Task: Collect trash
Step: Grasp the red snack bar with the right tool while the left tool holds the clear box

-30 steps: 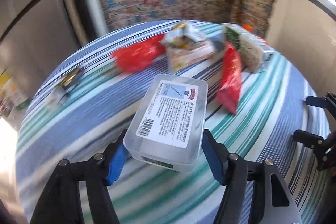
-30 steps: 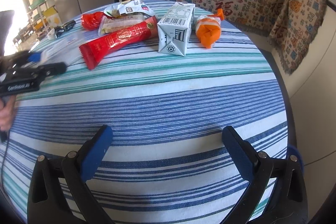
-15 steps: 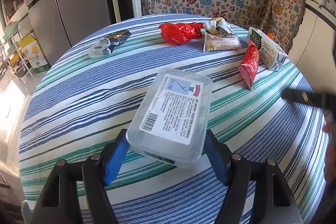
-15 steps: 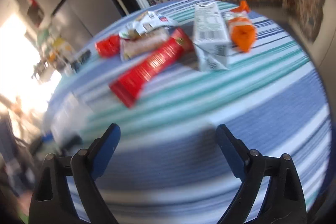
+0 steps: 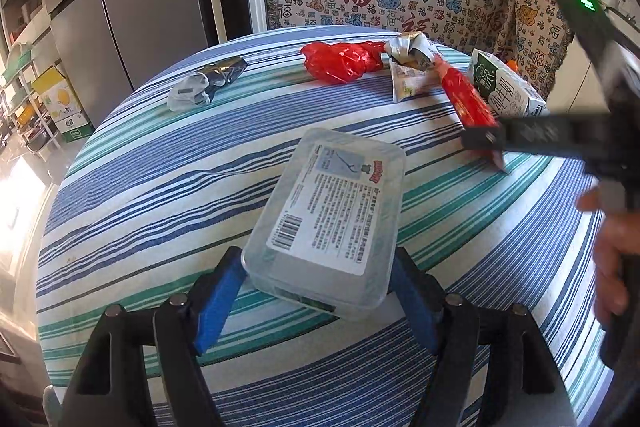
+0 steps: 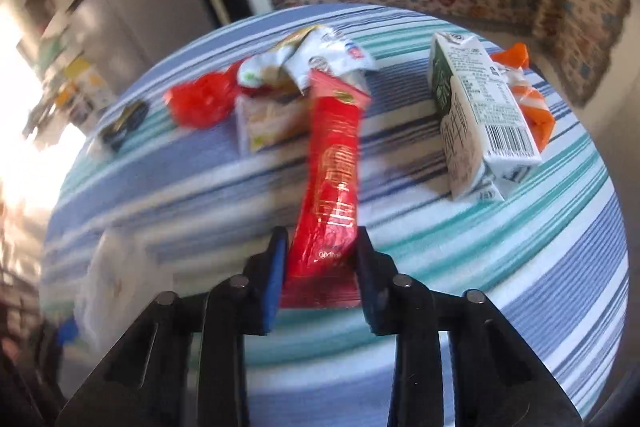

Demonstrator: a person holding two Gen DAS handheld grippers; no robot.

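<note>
While the left gripper (image 5: 320, 301) holds the clear box (image 5: 328, 217) between opening jaws as a bin over the worktop (image 5: 160, 167), the right gripper (image 6: 320, 269) closes on the red wrapper's (image 6: 330, 179) near end to lift it.

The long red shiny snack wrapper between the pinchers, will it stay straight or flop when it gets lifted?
The long red shiny snack wrapper will probably droop: it looks like thin crinkled film, already bent along its length. It is likely very light, lying flat. The glossy surface might slip, though the right gripper is closing on its near end, the blue pads on either side.
</note>
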